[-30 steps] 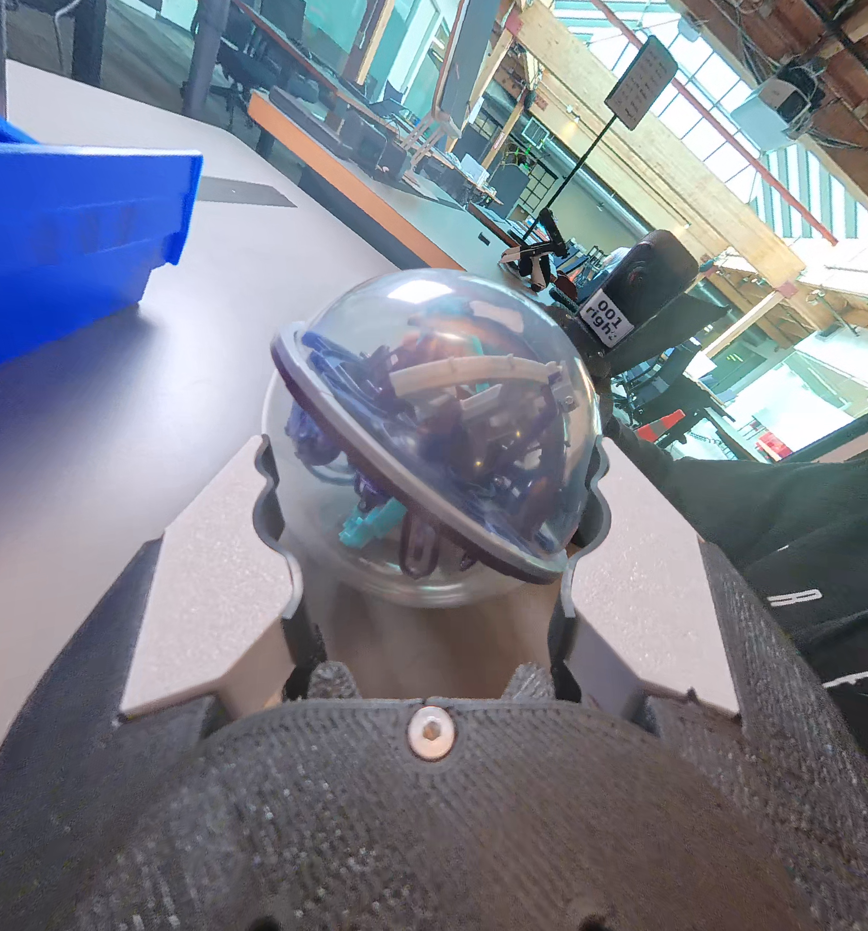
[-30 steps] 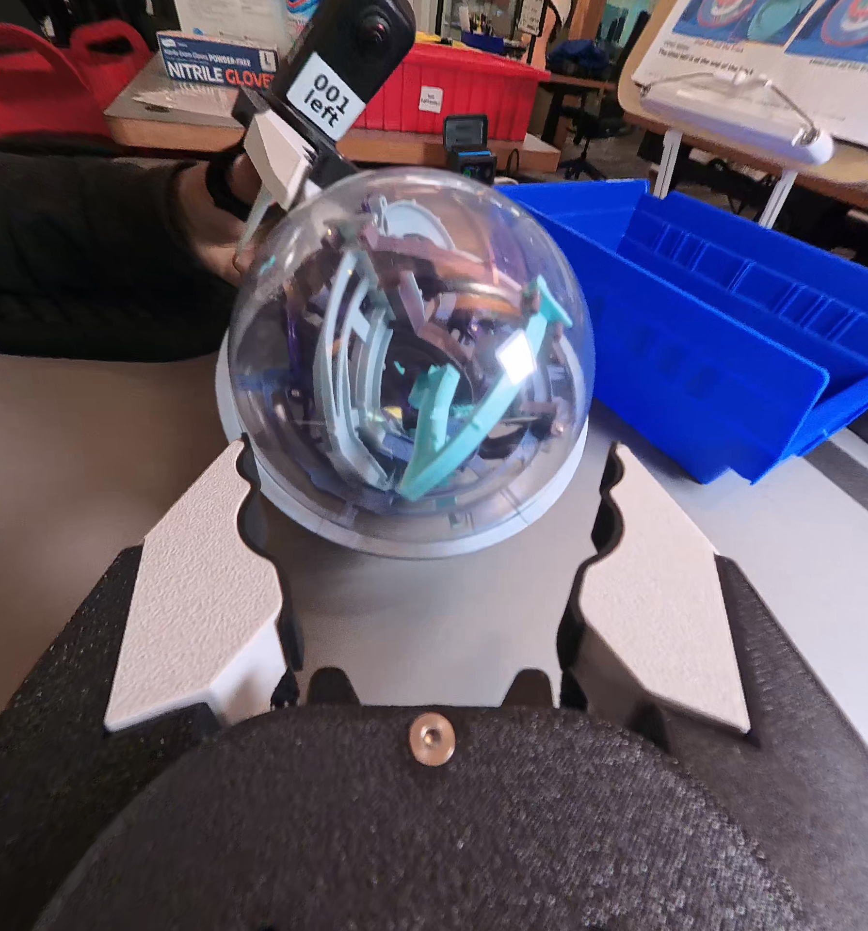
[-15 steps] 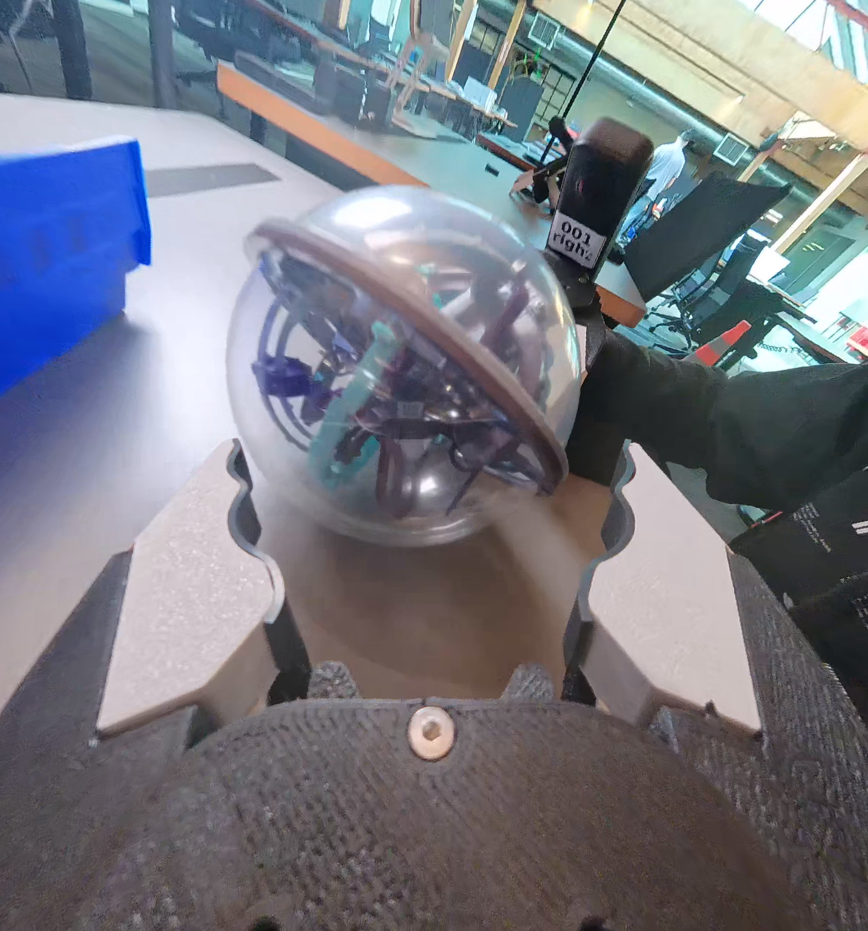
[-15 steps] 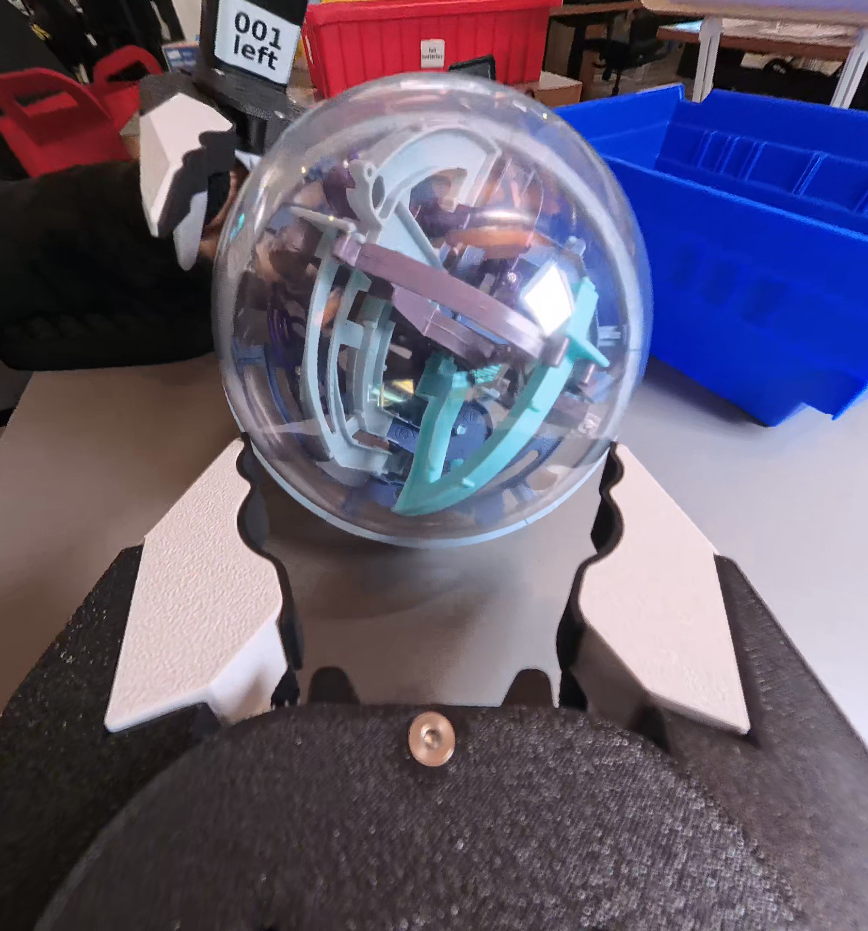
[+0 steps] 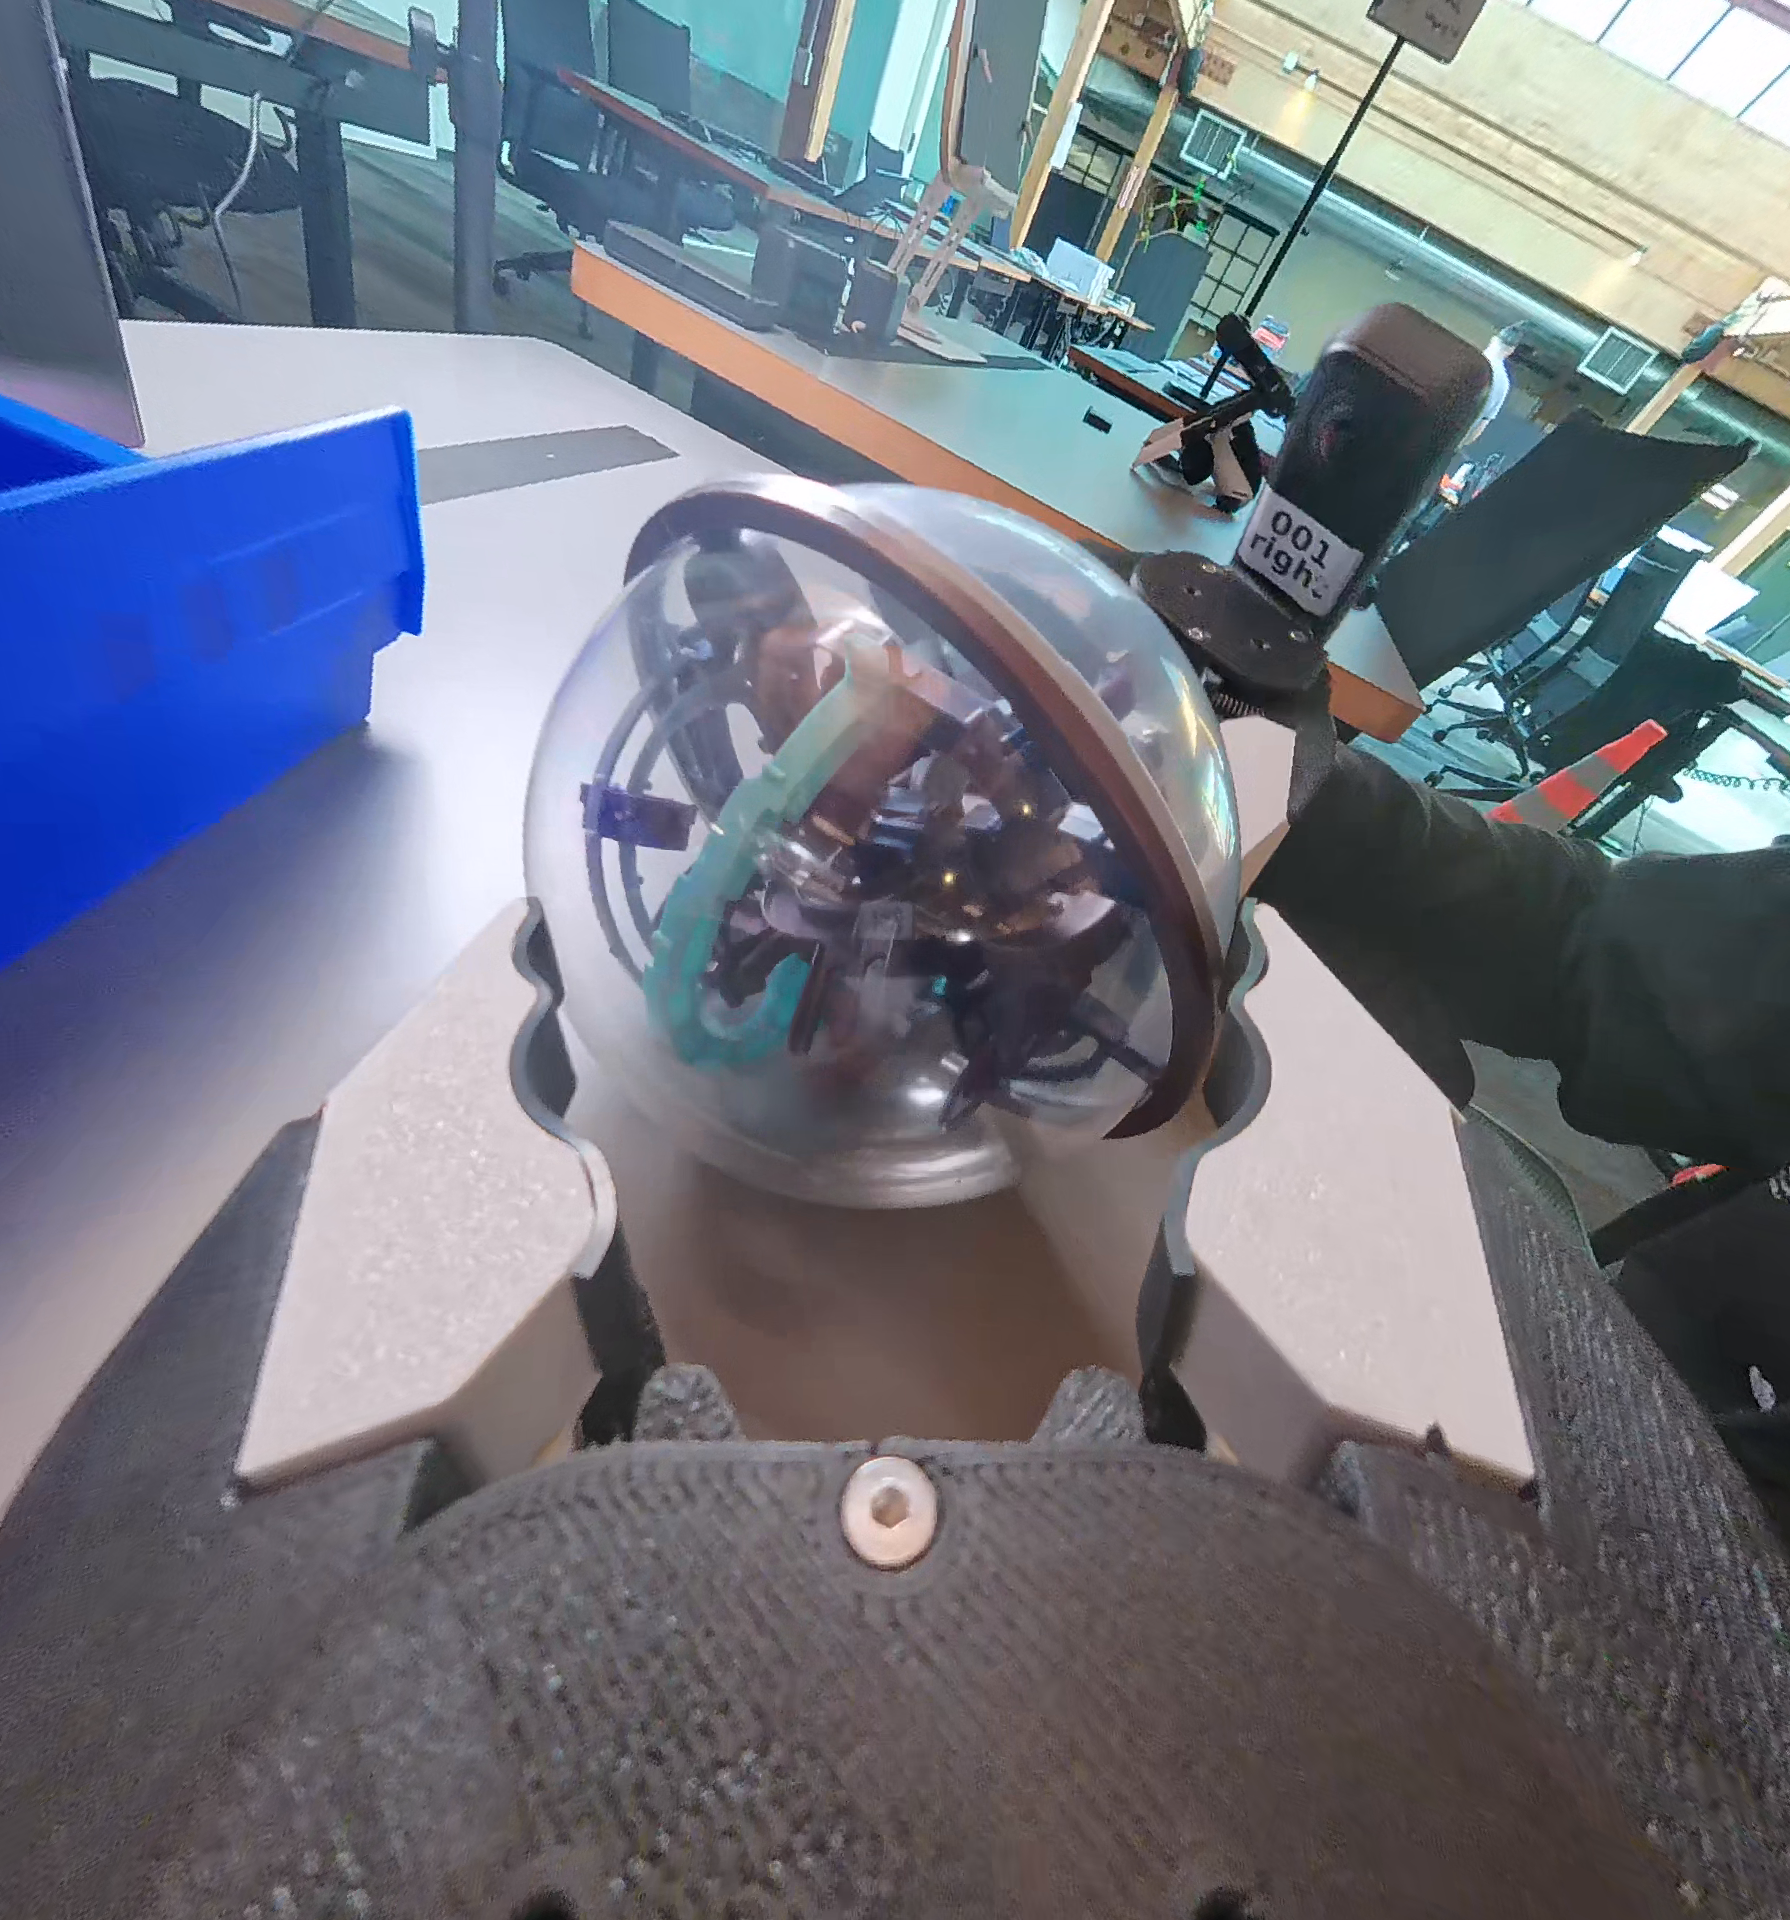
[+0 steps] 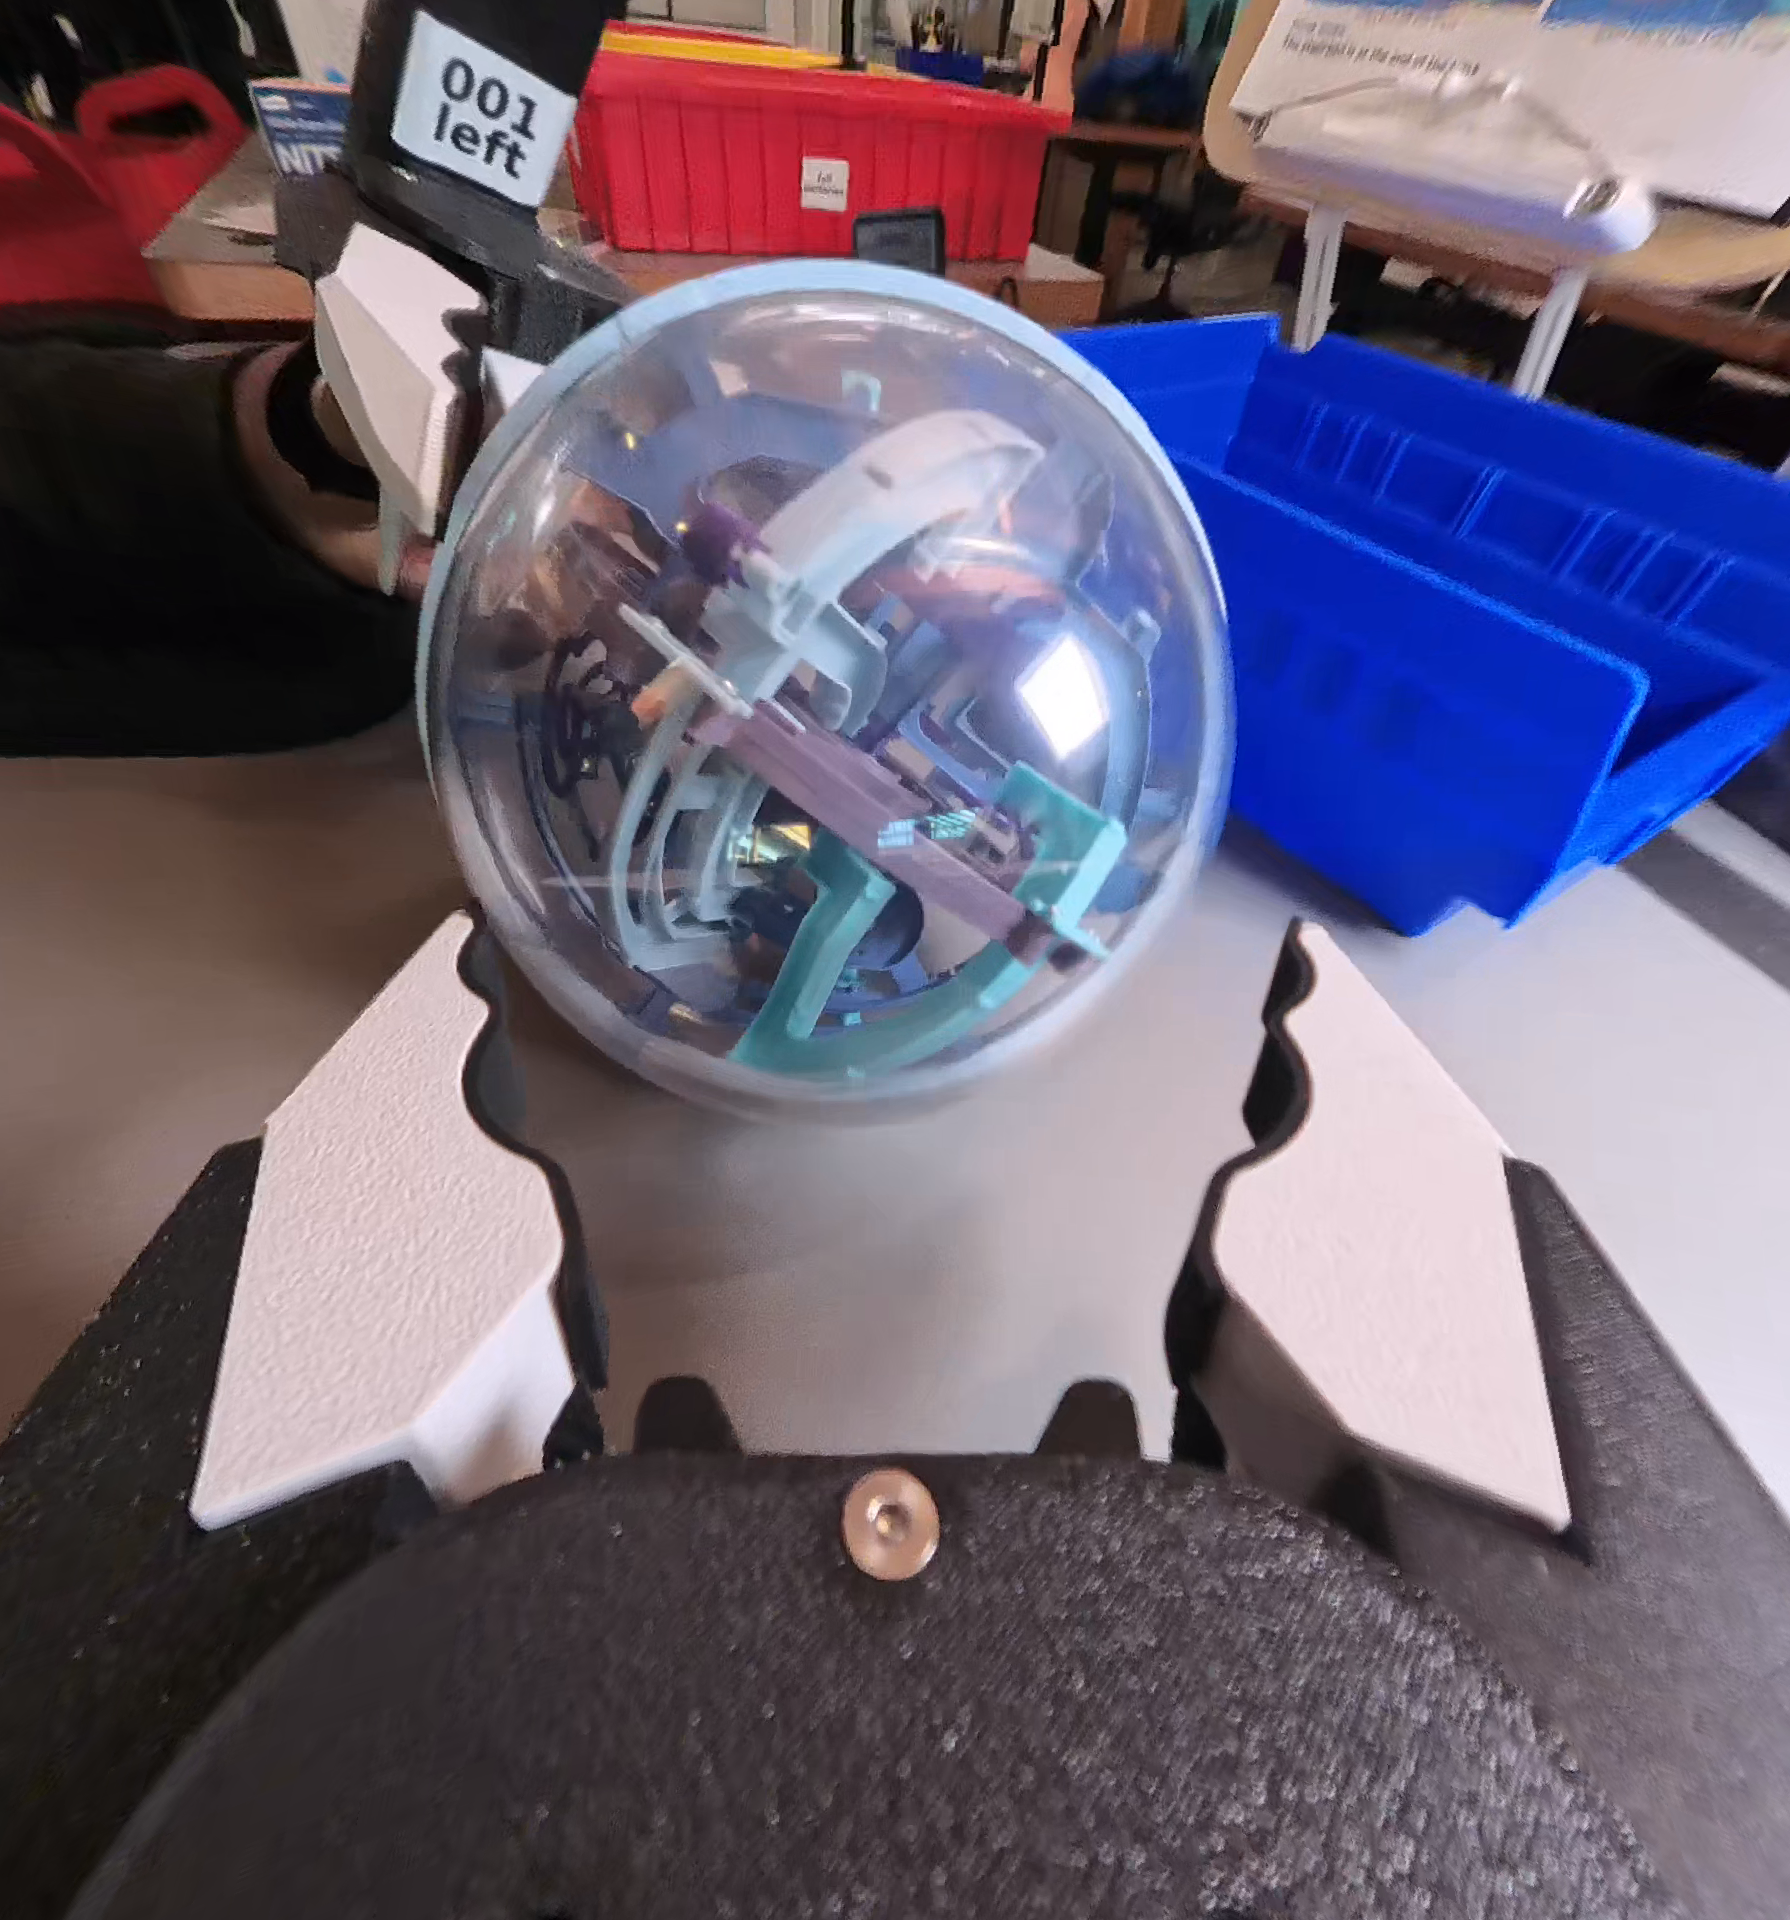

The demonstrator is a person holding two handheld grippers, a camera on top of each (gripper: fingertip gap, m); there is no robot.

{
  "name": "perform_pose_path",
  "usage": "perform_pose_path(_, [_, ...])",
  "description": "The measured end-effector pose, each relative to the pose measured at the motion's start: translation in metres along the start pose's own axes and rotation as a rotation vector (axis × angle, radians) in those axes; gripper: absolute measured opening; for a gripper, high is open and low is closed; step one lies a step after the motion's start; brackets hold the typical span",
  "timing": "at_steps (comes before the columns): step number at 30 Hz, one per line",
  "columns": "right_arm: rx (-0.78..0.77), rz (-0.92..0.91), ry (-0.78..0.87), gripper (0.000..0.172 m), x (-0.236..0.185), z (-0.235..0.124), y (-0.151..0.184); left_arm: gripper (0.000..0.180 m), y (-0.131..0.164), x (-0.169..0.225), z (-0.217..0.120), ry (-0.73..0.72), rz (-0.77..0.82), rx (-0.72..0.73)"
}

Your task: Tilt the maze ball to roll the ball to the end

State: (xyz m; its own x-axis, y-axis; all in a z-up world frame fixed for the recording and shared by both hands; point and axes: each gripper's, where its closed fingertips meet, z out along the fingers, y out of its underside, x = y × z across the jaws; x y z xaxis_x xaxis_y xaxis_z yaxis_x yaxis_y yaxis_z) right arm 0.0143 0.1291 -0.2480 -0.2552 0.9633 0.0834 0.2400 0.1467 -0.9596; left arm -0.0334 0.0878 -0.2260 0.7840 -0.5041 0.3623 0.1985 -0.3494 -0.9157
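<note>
**Left wrist view.** The left gripper (image 5: pixel 886 966) closes on the maze ball (image 5: pixel 870 831). Its two white fingers stand wide apart, and the dark pads press against the clear shell on either side. The right pad touches the brown ring that runs round the ball. Inside the shell are teal, purple and brown tracks. The small ball that runs on them cannot be made out. The maze ball sits low over the grey table (image 5: pixel 247 1039), and whether it touches the top cannot be told. A blue bin (image 5: pixel 174 644) stands to the left, well apart. Behind the ball rises a black camera post (image 5: pixel 1379 436) with a white label printed in black. A black sleeve (image 5: pixel 1597 987) reaches in below it. An orange cone (image 5: pixel 1587 774) stands far back.

**Right wrist view.** The right gripper (image 6: pixel 875 956) is open around the near side of the maze ball. Its left pad is just at the shell, and its right pad stands clear with table showing between. A white finger (image 6: pixel 382 416) of the left gripper shows at the ball's upper left, under another black post with a white printed label (image 6: pixel 480 130). The blue bin lies to the right, close to the ball. Farther back are a red crate (image 6: pixel 766 145) with a small white sticker, a printed carton (image 6: pixel 293 135), and a tilted board (image 6: pixel 1545 94) holding printed sheets under a clip.
</note>
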Motion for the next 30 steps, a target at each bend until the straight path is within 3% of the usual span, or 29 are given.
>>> perform_pose_path(13, [-0.029,0.057,-0.031,0.137,-0.006,0.009,0.011,0.123,-0.021,0.008,0.010,-0.059,0.082,0.055])
perform_pose_path(17, [-0.044,0.140,-0.091,0.136,-0.009,0.009,0.017,0.133,-0.026,0.021,0.008,0.034,0.148,0.090])
perform_pose_path(22, [-0.031,0.211,-0.127,0.133,-0.007,0.007,0.017,0.135,-0.016,0.012,0.000,0.099,0.340,0.072])
perform_pose_path(30, [0.018,0.318,-0.134,0.127,0.004,0.002,0.014,0.136,0.009,-0.014,0.026,0.100,0.287,-0.047])
